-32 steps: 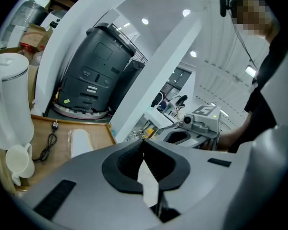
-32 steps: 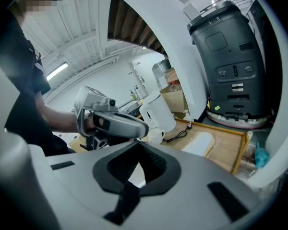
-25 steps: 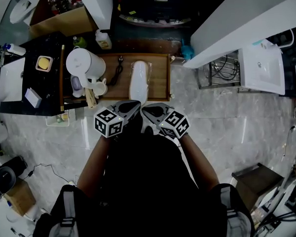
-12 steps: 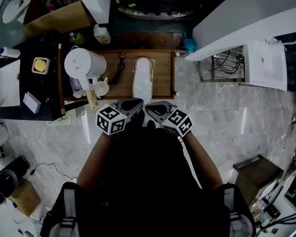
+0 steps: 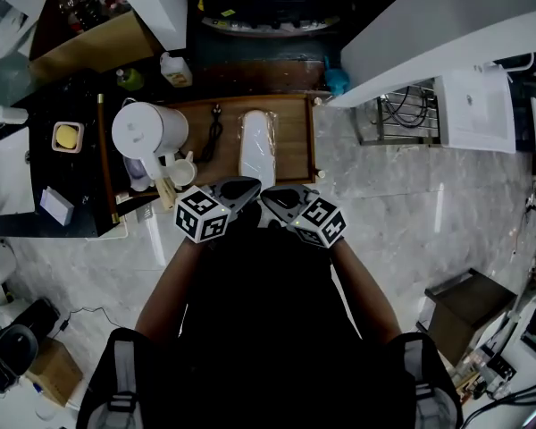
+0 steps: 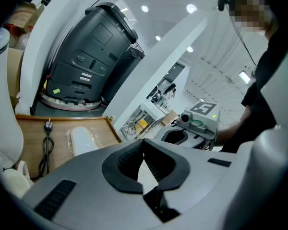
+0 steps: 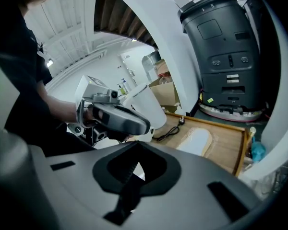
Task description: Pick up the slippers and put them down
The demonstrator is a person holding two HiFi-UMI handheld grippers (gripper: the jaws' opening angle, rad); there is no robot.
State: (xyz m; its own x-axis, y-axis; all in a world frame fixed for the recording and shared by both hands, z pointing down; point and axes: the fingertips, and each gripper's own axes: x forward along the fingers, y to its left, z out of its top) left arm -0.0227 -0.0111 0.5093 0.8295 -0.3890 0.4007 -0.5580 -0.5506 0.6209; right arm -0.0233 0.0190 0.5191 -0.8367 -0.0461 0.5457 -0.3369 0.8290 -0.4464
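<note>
A pair of white slippers (image 5: pixel 256 146) wrapped in clear plastic lies flat on a wooden tray (image 5: pixel 291 141); it also shows in the left gripper view (image 6: pixel 84 139) and the right gripper view (image 7: pixel 196 140). My left gripper (image 5: pixel 250 187) and right gripper (image 5: pixel 270 195) hover side by side just short of the tray's near edge, tips almost meeting. Both are shut with nothing between the jaws, as the left gripper (image 6: pixel 144 150) and right gripper (image 7: pixel 136 166) show in their own views. Neither touches the slippers.
A white kettle (image 5: pixel 143 130), a cup (image 5: pixel 180 162) and a black power cable (image 5: pixel 213 132) crowd the tray's left part. A dark machine (image 6: pixel 93 56) stands beyond the tray. White counters flank it, and a wire rack (image 5: pixel 402 114) stands at the right.
Both grippers have edged a little forward and down toward the tray's near edge, still shut and side by side. The slippers have not moved.
</note>
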